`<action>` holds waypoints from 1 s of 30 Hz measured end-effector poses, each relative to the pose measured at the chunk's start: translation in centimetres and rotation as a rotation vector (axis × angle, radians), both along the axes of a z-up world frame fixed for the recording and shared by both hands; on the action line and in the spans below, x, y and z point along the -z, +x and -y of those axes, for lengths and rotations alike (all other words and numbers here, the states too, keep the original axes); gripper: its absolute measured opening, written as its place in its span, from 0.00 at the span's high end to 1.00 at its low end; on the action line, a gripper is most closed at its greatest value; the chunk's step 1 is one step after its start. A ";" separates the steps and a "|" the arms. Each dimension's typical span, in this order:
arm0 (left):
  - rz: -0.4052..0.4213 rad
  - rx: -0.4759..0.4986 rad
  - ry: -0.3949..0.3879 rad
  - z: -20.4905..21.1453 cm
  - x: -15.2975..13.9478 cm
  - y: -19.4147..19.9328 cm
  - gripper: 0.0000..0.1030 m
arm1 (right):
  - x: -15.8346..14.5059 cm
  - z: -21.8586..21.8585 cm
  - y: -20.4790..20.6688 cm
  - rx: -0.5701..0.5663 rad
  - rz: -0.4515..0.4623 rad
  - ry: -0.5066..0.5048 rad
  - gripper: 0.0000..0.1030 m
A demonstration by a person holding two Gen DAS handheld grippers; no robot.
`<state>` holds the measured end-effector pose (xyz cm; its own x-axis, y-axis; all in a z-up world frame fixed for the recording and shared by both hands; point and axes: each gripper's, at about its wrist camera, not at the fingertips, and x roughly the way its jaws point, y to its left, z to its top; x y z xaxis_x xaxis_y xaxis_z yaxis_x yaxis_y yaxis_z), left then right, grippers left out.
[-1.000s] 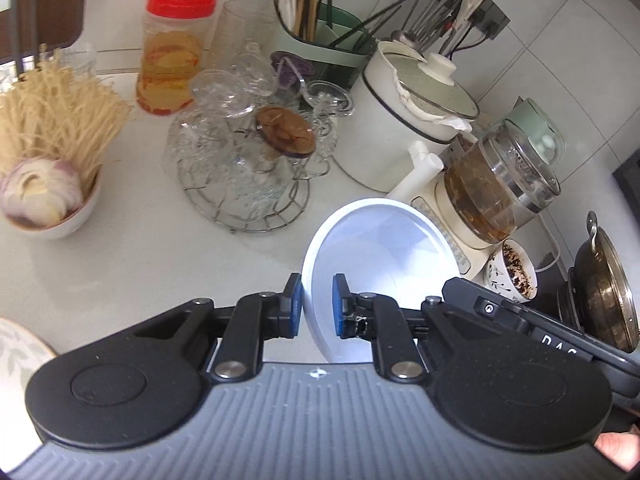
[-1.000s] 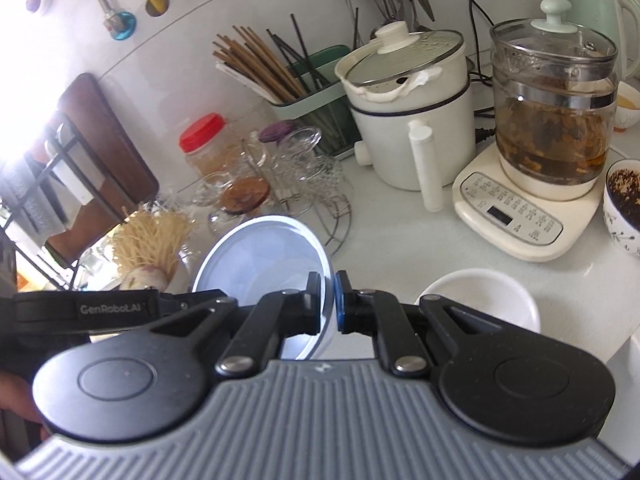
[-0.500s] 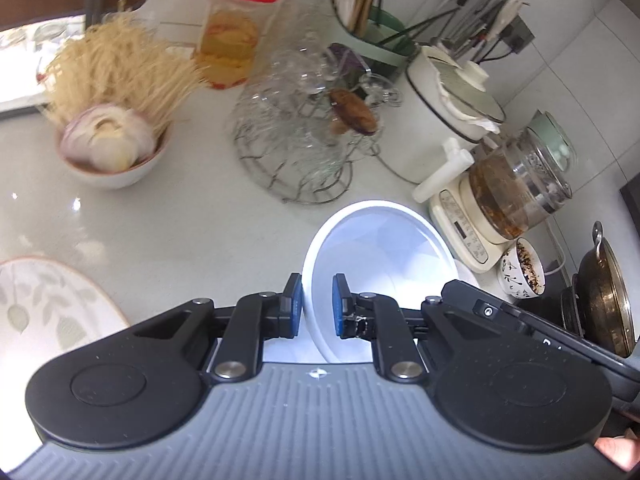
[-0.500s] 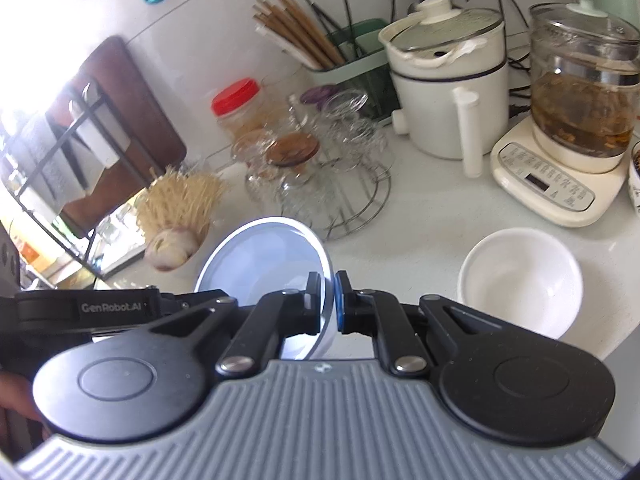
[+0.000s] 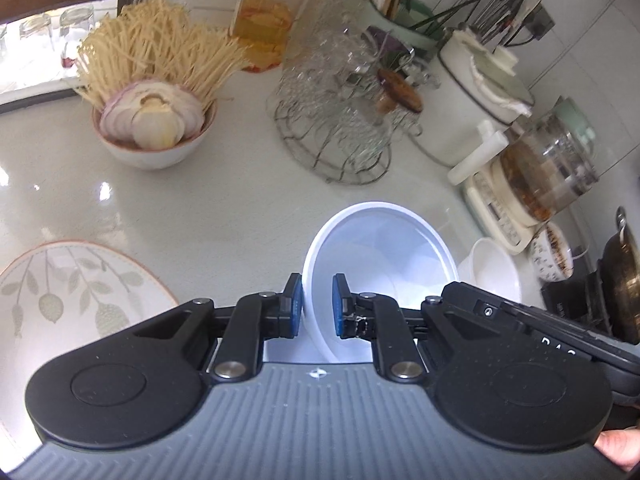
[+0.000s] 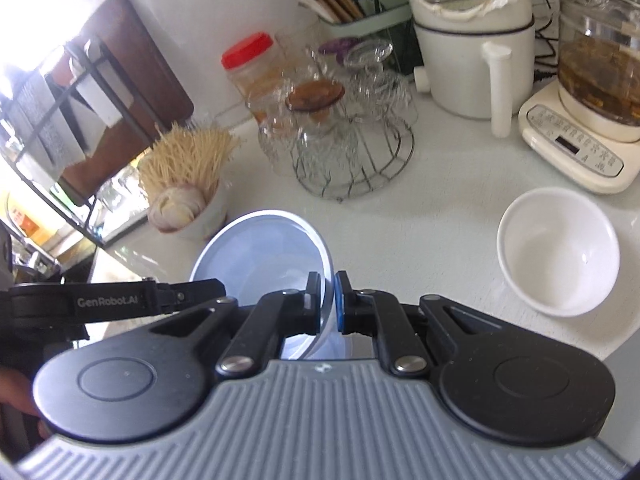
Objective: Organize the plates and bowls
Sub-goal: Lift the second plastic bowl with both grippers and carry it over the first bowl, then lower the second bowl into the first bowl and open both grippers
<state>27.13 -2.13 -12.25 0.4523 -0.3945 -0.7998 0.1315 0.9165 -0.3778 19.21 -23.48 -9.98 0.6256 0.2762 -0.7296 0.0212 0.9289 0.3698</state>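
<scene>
Both grippers clamped, angled downward
Left gripper and right gripper each pinch a rim between nearly closed pads; a fingertip shows at the edge

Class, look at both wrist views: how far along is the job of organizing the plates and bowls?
Nothing looks stacked yet. In hand: both the left gripper and right gripper pinch opposite rims of one white bowl, carried above the counter. Left to do: set it down, perhaps into the small white bowl, then deal with the leaf-patterned plate.
</scene>
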 end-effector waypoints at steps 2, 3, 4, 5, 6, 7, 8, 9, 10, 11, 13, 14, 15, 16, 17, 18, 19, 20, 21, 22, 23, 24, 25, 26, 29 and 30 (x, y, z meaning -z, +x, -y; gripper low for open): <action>-0.020 0.000 0.013 -0.2 0.4 0.0 0.84 | 0.1 -0.4 0.0 -0.009 -0.014 -0.004 0.91; -0.030 0.003 0.022 -0.2 0.6 -0.1 0.84 | 0.2 -0.5 -0.2 -0.015 -0.022 -0.004 0.91; -0.044 0.003 0.025 -0.3 0.8 -0.1 0.84 | 0.3 -0.6 -0.3 -0.020 -0.032 -0.002 0.91; -0.060 0.004 0.024 -0.4 1.0 -0.1 0.84 | 0.4 -0.7 -0.3 -0.023 -0.046 -0.003 0.91; -0.078 0.011 0.025 -0.5 1.2 0.0 0.84 | 0.5 -0.8 -0.4 -0.026 -0.061 -0.011 0.91; -0.094 0.021 0.028 -0.4 1.4 0.0 0.84 | 0.7 -1.0 -0.4 -0.028 -0.075 -0.022 0.91; -0.110 0.031 0.033 -0.4 1.6 0.1 0.84 | 0.8 -1.1 -0.3 -0.029 -0.089 -0.026 0.91; -0.119 0.041 0.036 -0.4 1.7 0.2 0.84 | 1.0 -1.2 -0.2 -0.028 -0.100 -0.027 0.91; -0.131 0.051 0.041 -0.4 1.9 0.2 0.84 | 1.1 -1.2 -0.1 -0.032 -0.111 -0.033 0.91; -0.149 0.057 0.048 -0.4 2.1 0.3 0.84 | 1.2 -1.3 0.0 -0.038 -0.124 -0.035 0.91; -0.161 0.064 0.065 -0.5 2.3 0.2 0.84 | 1.4 -1.3 0.2 -0.052 -0.145 -0.023 0.91; -0.164 0.072 0.071 -0.6 2.5 0.1 0.84 | 1.6 -1.5 0.3 -0.062 -0.156 -0.029 0.91; -0.172 0.075 0.076 -0.6 2.7 0.1 0.84 | 1.7 -1.6 0.4 -0.068 -0.163 -0.037 0.91; -0.186 0.073 0.082 -0.6 3.0 0.2 0.84 | 1.9 -1.8 0.5 -0.072 -0.170 -0.043 0.91; -0.192 0.070 0.086 -0.6 3.2 0.2 0.84 | 2.0 -1.9 0.6 -0.073 -0.179 -0.046 0.91; -0.194 0.073 0.091 -0.5 3.2 0.3 0.84 | 2.1 -2.0 0.6 -0.068 -0.187 -0.052 0.90; -0.193 0.080 0.093 -0.5 3.2 0.3 0.84 | 2.2 -2.1 0.7 -0.065 -0.191 -0.058 0.90; -0.192 0.085 0.091 -0.5 3.2 0.4 0.84 | 2.2 -2.3 0.7 -0.063 -0.194 -0.066 0.90; -0.195 0.088 0.090 -0.6 3.2 0.4 0.84 | 2.2 -2.4 0.8 -0.061 -0.197 -0.068 0.89; -0.198 0.091 0.092 -0.6 3.2 0.4 0.83 | 2.2 -2.4 0.8 -0.057 -0.196 -0.063 0.88; -0.196 0.096 0.097 -0.6 3.2 0.5 0.83 | 2.2 -2.4 0.8 -0.054 -0.193 -0.057 0.88; -0.193 0.101 0.102 -0.6 3.2 0.5 0.83 | 2.2 -2.4 0.9 -0.049 -0.189 -0.049 0.88; -0.193 0.104 0.104 -0.7 3.1 0.5 0.83 | 2.2 -2.4 0.9 -0.040 -0.190 -0.039 0.88; -0.193 0.103 0.102 -0.8 3.0 0.6 0.83 | 2.3 -2.3 1.0 -0.033 -0.192 -0.031 0.88; -0.197 0.103 0.106 -1.1 2.8 0.8 0.75 | 2.1 -2.5 1.1 -0.018 -0.193 -0.032 0.87; -0.189 0.100 0.105 -1.3 2.5 0.8 0.64 | 2.0 -2.5 1.0 -0.016 -0.193 -0.038 0.83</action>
<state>27.94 -0.87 -14.75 0.2539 -0.3400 -0.9055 0.1594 0.9381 -0.3076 20.25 -20.94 -11.98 0.4691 0.2550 -0.8455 0.0735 0.9428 0.3252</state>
